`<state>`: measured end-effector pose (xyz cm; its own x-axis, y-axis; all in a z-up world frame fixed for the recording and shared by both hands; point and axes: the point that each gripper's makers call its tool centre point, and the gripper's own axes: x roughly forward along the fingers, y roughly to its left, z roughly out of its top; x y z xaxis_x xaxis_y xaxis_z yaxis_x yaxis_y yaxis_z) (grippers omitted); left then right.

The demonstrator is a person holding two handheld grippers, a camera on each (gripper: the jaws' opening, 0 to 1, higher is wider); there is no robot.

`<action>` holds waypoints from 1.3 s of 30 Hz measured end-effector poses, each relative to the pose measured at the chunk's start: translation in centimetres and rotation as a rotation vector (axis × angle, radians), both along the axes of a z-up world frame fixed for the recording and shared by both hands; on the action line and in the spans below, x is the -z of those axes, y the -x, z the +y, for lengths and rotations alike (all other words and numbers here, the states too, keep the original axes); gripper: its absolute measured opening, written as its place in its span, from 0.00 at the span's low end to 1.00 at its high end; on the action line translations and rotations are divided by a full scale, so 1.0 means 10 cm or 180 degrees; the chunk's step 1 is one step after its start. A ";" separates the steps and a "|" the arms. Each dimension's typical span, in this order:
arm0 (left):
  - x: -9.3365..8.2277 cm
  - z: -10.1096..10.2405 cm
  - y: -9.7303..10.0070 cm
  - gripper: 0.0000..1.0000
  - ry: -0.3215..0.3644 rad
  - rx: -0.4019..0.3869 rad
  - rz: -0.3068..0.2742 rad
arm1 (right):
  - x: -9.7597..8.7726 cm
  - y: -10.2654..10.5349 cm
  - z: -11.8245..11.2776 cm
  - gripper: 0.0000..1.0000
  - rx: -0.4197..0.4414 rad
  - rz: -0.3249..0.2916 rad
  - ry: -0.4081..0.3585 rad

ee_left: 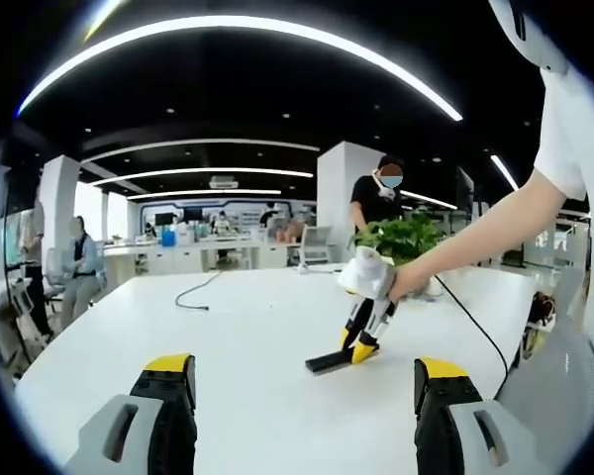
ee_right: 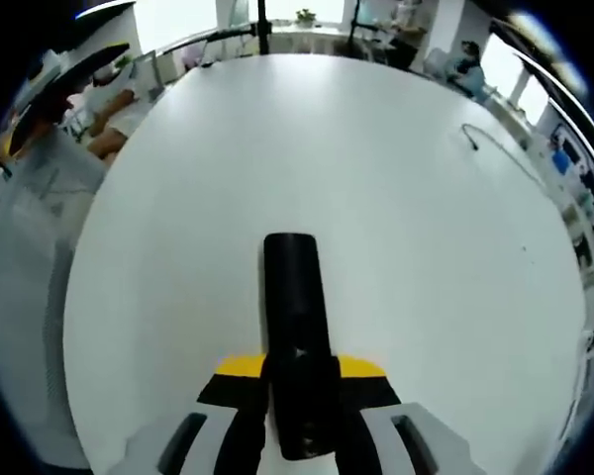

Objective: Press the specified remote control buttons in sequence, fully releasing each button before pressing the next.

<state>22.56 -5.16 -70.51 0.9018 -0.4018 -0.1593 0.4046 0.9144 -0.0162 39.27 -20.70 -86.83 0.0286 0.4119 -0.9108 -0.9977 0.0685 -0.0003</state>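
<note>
Clamping the unlabelled black remote [ee_right: 297, 346], right gripper [ee_right: 299, 381] fingers; left gripper [ee_left: 302, 401] fingers apart.

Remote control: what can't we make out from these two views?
- Buttons: right gripper view shows the remote control as a plain black face, blurred.
- Its near end: hidden between the right gripper tips, so contact or grip is unclear.
- Left gripper view: remote is small, partly covered by the right gripper.
- Left gripper: jaws wide apart, bases cut by the bottom edge.
</note>
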 end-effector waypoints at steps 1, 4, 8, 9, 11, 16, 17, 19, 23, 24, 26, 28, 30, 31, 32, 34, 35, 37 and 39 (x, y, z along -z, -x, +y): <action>0.00 0.00 0.00 0.94 0.0001 0.0001 -0.0003 | 0.00 0.01 0.01 0.22 0.0020 0.0004 -0.0037; 0.00 0.00 0.00 0.94 0.0006 -0.0005 -0.0005 | -0.01 0.03 0.01 0.25 0.0098 0.0027 -0.0124; 0.00 0.00 0.00 0.94 0.0021 0.0004 0.0004 | -0.03 0.06 0.05 0.32 0.0426 0.0125 -0.0353; 0.00 0.00 0.00 0.94 0.0022 0.0008 0.0008 | -0.04 0.06 0.05 0.35 0.0493 0.0130 -0.0388; 0.00 -0.01 0.01 0.94 0.0020 0.0023 0.0014 | -0.05 0.04 0.05 0.41 0.0638 0.0122 -0.0529; 0.02 -0.02 0.01 0.94 0.0019 0.0045 0.0036 | -0.13 0.07 0.05 0.52 0.1034 0.0162 -0.0864; 0.02 -0.02 0.01 0.94 0.0023 0.0051 0.0039 | -0.14 0.07 0.02 0.54 0.1088 0.0126 -0.0876; 0.02 -0.02 0.01 0.94 0.0024 0.0054 0.0043 | -0.16 0.09 0.00 0.58 0.1141 0.0084 -0.0937; 0.01 0.00 0.00 0.94 0.0030 0.0019 0.0036 | -0.24 0.07 -0.06 0.66 0.1390 -0.0050 -0.1101; 0.01 0.00 0.00 0.94 0.0039 0.0010 0.0032 | -0.27 0.06 -0.06 0.68 0.1438 -0.0088 -0.1149; 0.00 0.02 0.00 0.94 0.0063 -0.0003 0.0025 | -0.32 0.03 -0.09 0.73 0.1578 -0.0162 -0.1238; 0.00 0.01 0.00 0.94 0.0072 0.0004 0.0027 | -0.42 0.02 -0.09 0.76 0.1674 -0.0256 -0.1372; 0.01 0.00 0.00 0.94 0.0065 0.0018 0.0037 | -0.50 0.00 -0.10 0.79 0.1774 -0.0347 -0.1470; 0.01 0.00 0.00 0.94 0.0063 0.0022 0.0038 | -0.53 0.00 -0.10 0.83 0.1810 -0.0381 -0.1519; 0.01 0.00 0.01 0.94 0.0064 0.0028 0.0044 | -0.56 0.01 -0.10 0.85 0.1895 -0.0368 -0.1571; 0.02 0.00 0.01 0.94 0.0067 0.0032 0.0052 | -0.62 0.01 -0.12 0.90 0.2020 -0.0390 -0.1667; 0.01 0.00 0.01 0.94 0.0072 0.0033 0.0050 | -0.65 0.01 -0.11 0.92 0.2057 -0.0397 -0.1724; 0.01 0.00 0.01 0.94 0.0082 0.0033 0.0046 | -0.69 0.03 -0.12 0.95 0.2100 -0.0405 -0.1767; 0.01 0.00 0.01 0.94 0.0086 0.0032 0.0050 | -0.73 0.05 -0.13 0.96 0.2100 -0.0470 -0.1785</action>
